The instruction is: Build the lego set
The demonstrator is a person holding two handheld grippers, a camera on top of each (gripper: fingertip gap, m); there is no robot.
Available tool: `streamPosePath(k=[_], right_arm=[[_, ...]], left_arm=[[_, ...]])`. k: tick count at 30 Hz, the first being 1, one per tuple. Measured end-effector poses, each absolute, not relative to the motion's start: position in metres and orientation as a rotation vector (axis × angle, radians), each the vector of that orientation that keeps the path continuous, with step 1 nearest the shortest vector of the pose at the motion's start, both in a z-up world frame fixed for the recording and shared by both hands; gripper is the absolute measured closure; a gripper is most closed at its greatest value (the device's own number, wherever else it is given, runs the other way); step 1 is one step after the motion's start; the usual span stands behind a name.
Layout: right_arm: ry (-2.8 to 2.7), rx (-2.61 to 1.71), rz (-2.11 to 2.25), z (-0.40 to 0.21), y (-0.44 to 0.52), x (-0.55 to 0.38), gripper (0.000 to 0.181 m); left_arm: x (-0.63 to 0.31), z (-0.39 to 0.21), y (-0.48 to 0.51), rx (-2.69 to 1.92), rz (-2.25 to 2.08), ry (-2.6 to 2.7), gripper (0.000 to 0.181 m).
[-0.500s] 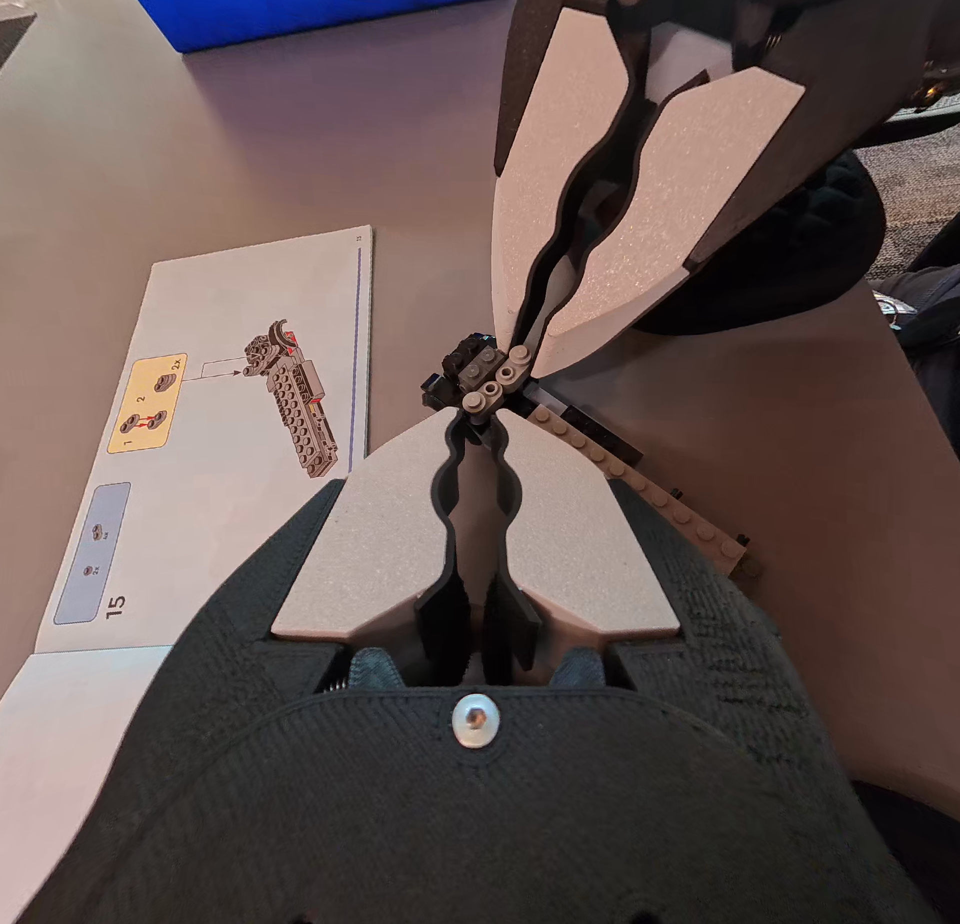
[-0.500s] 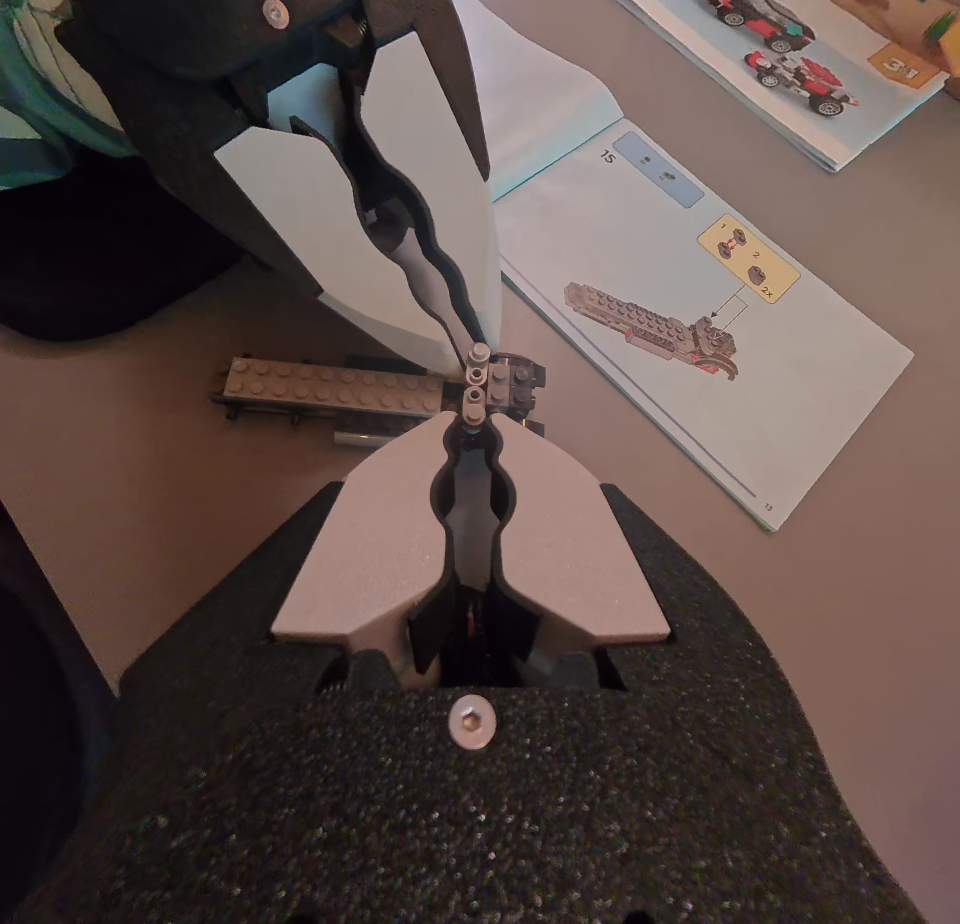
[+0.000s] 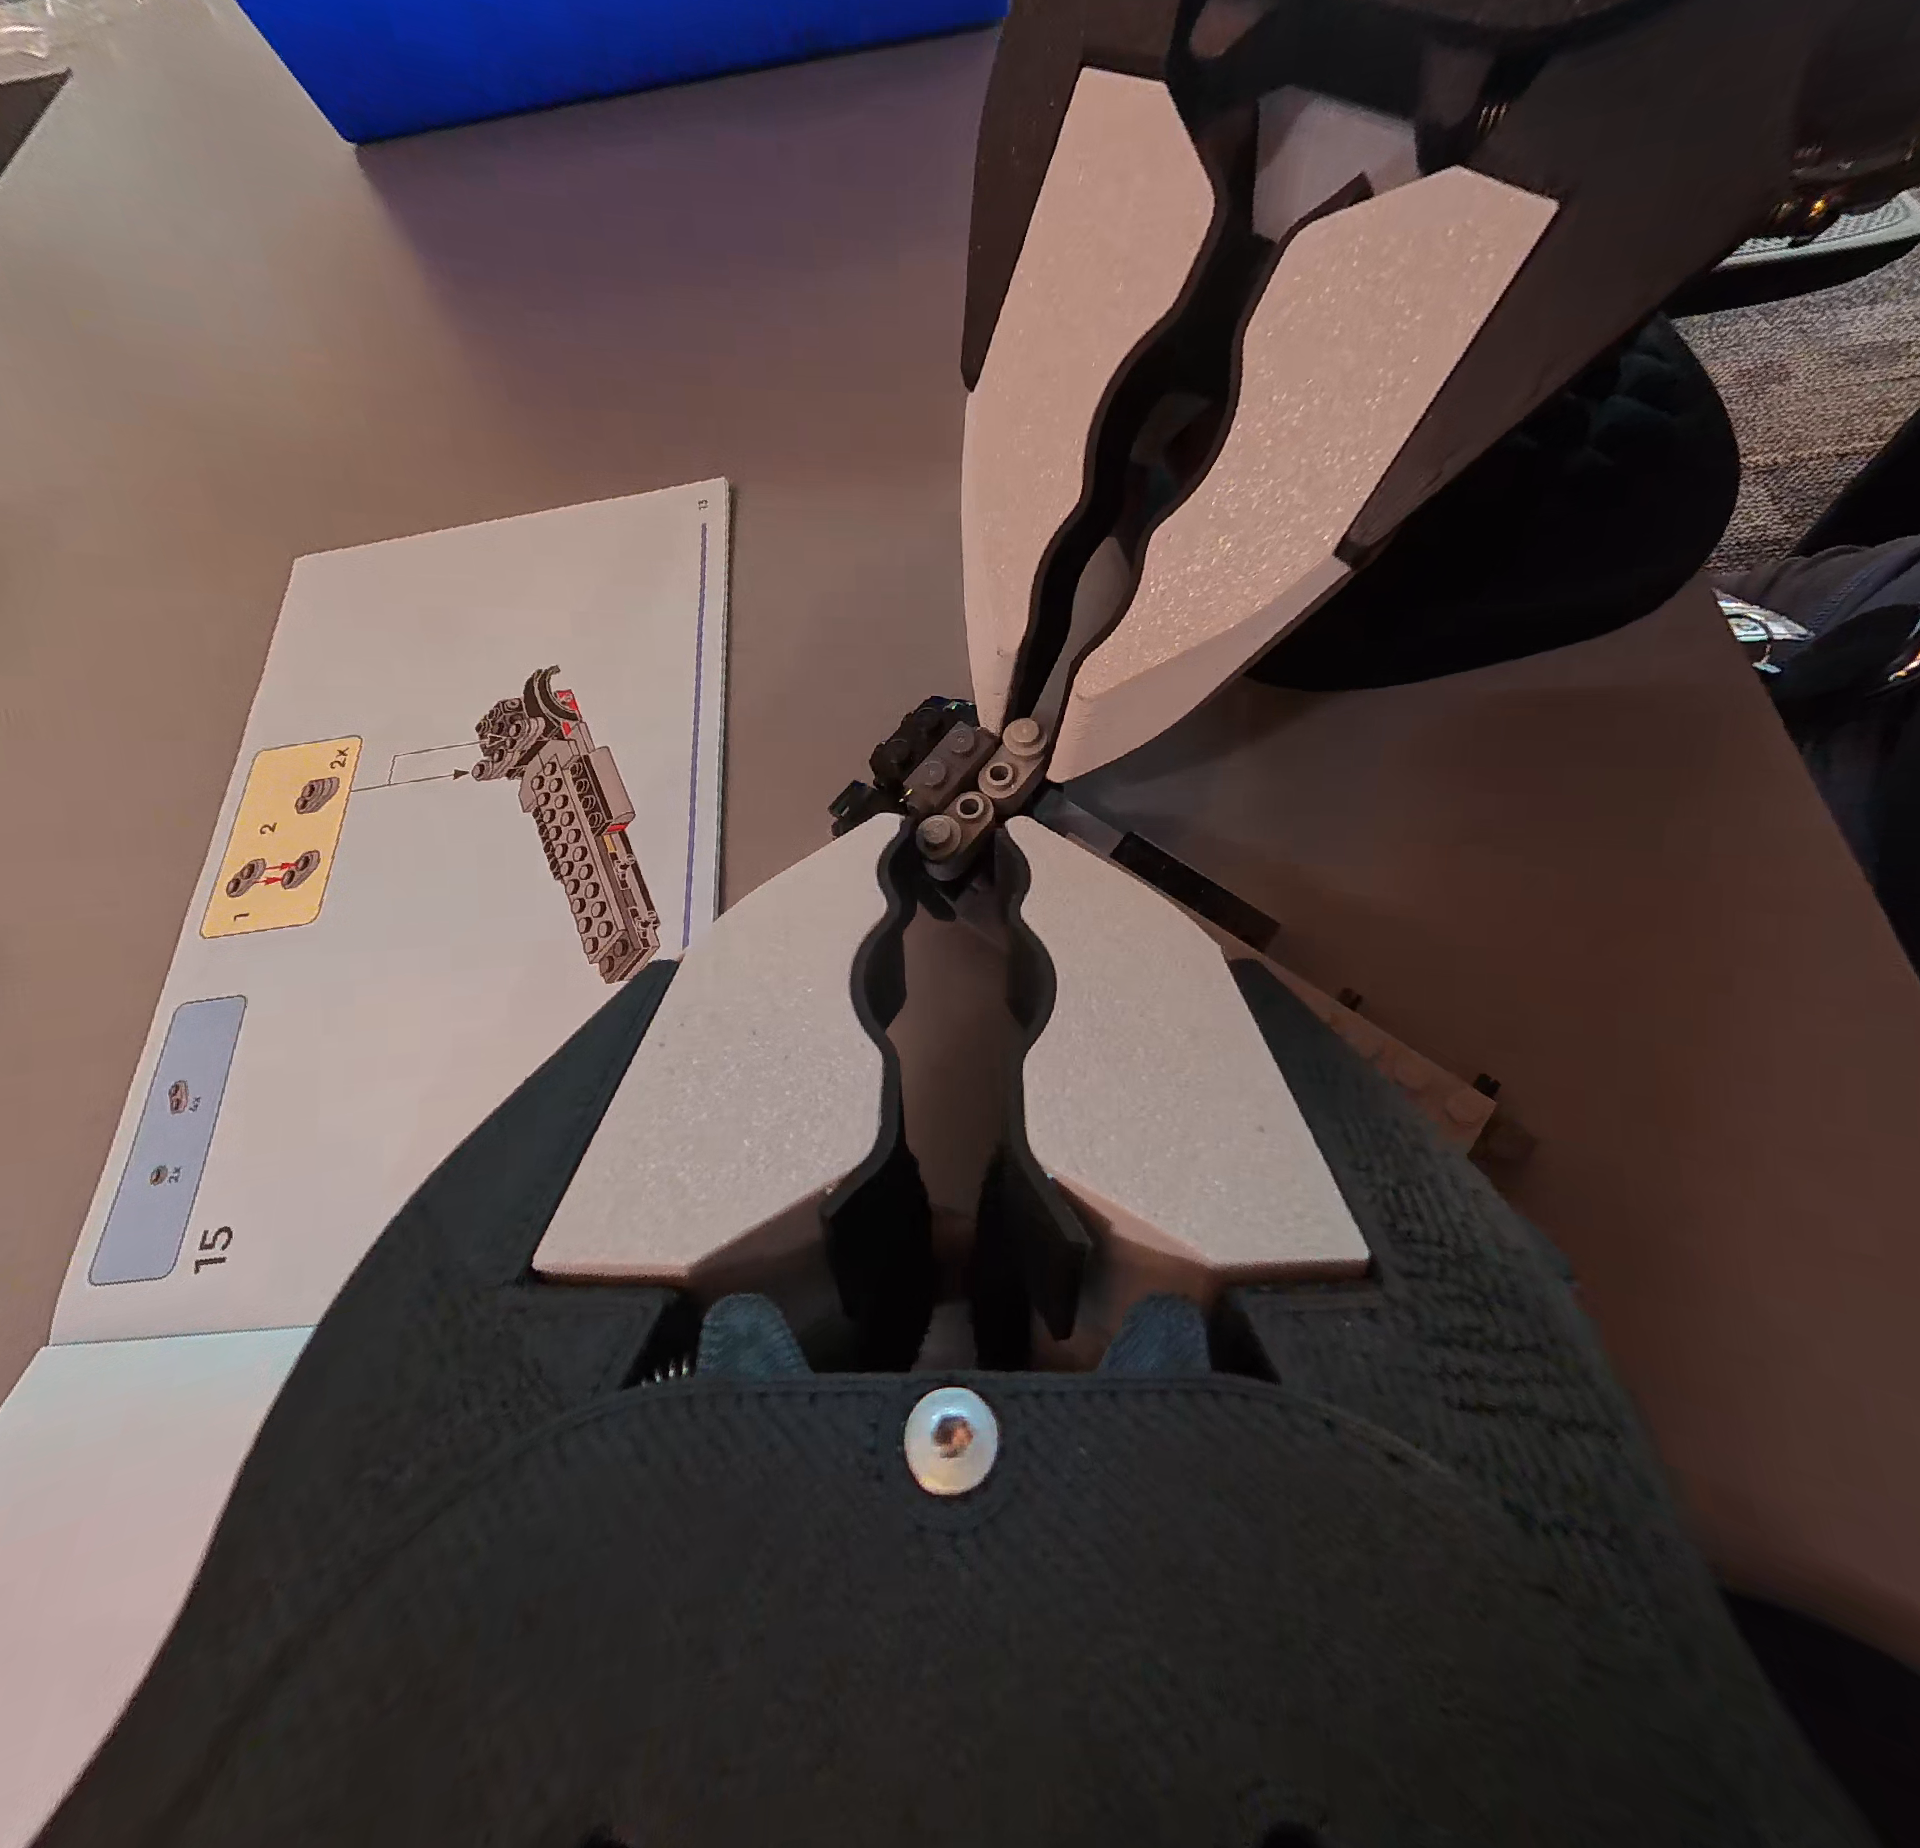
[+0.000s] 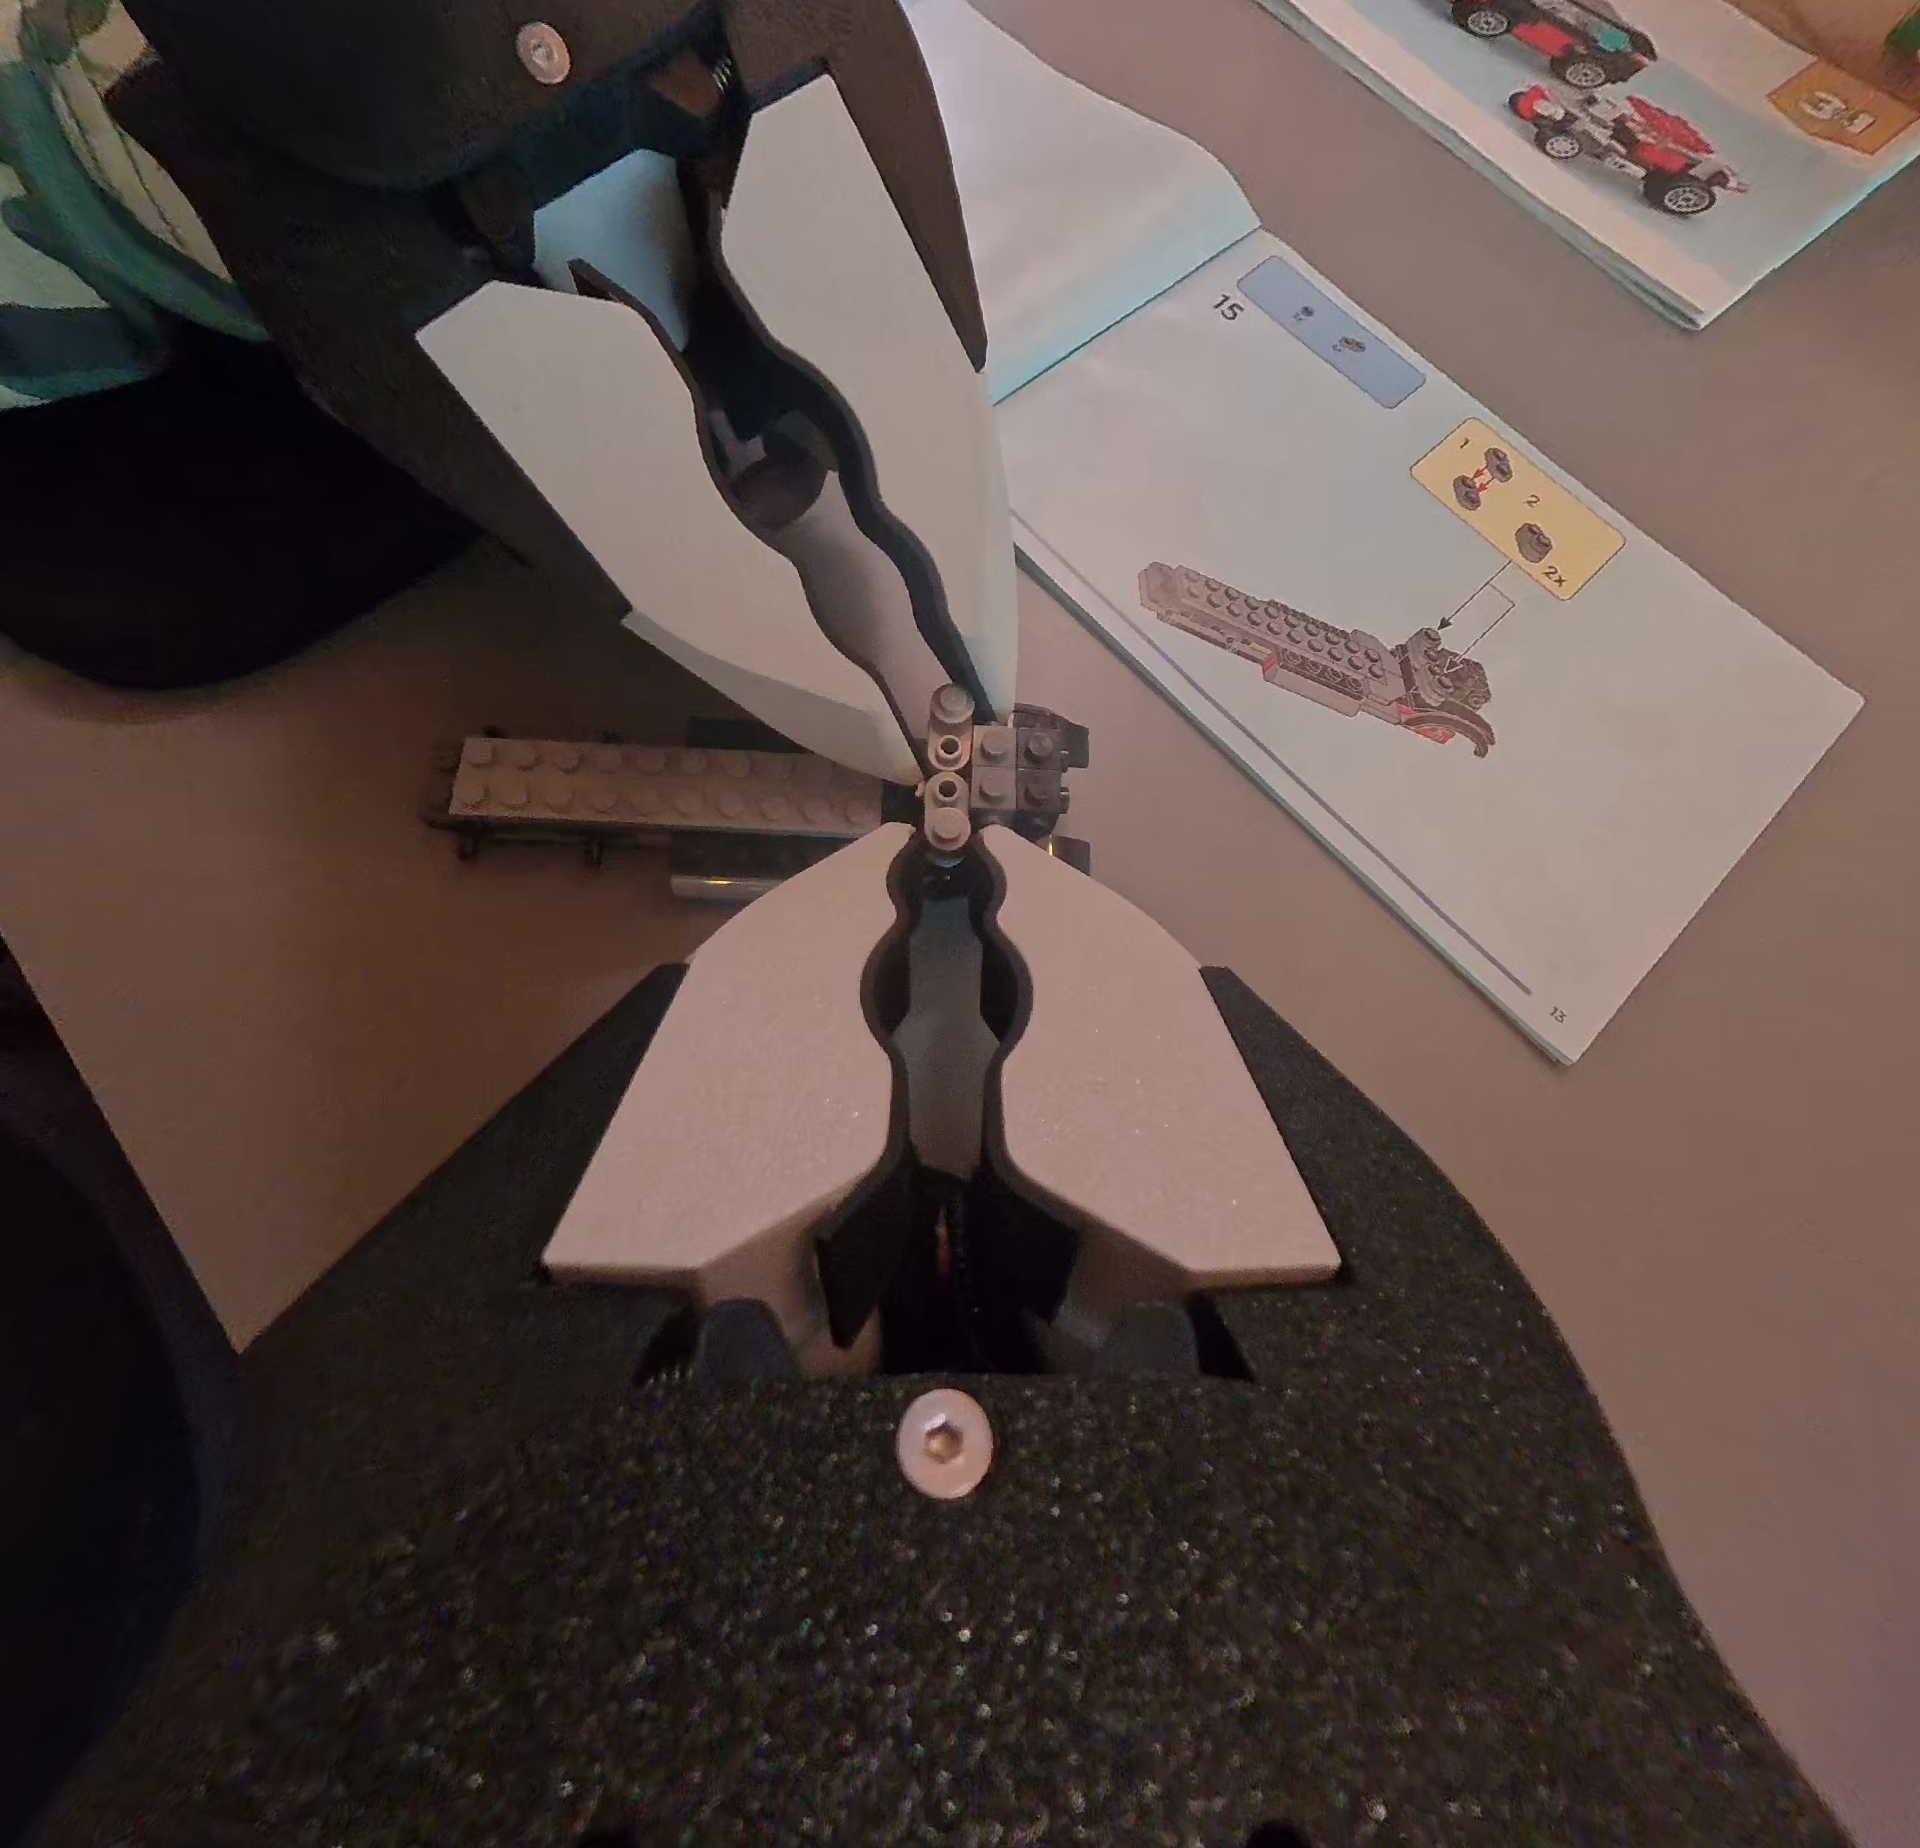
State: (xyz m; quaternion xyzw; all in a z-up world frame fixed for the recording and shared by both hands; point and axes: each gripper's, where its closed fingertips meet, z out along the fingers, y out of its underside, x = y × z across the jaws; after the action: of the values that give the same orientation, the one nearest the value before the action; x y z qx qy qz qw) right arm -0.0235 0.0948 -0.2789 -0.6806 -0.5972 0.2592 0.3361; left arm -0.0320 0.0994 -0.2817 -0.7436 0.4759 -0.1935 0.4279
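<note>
The grey lego model lies on the table, its long studded plate (image 4: 665,785) pointing left and largely hidden in the left wrist view (image 3: 1382,1060). At its dark front end (image 4: 1039,759) two small light-grey rounded plates (image 4: 948,770) sit in a line. My left gripper (image 3: 951,834) is shut on the one nearer to it (image 3: 951,824). My right gripper (image 4: 948,842) is shut on the other (image 3: 1013,759). The two grippers meet tip to tip: the right one comes in from above in the left wrist view (image 3: 1039,733), and the left one does so in the right wrist view (image 4: 956,723).
An open instruction booklet (image 3: 468,811) lies beside the model, and it also shows in the right wrist view (image 4: 1455,655). A second booklet (image 4: 1610,84) lies further back. A blue box (image 3: 623,11) stands at the table's far side. The table edge (image 3: 1787,759) runs close on the right. The tips of both grippers are at nearly the same place.
Both grippers stay shut on the small plates at the same spot. The right gripper's body has dipped a little lower, and its screw now shows in the left wrist view.
</note>
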Motion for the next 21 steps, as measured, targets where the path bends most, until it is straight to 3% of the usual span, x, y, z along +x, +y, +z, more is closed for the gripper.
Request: streamPosePath(k=[21], right_arm=[[-1.498, -1.822, 0.650, -0.2793, 0.0947, -0.0233, 0.173]], left_arm=[[-0.0317, -0.2823, 0.0992, -1.946, -0.559, 1.098, 0.169]])
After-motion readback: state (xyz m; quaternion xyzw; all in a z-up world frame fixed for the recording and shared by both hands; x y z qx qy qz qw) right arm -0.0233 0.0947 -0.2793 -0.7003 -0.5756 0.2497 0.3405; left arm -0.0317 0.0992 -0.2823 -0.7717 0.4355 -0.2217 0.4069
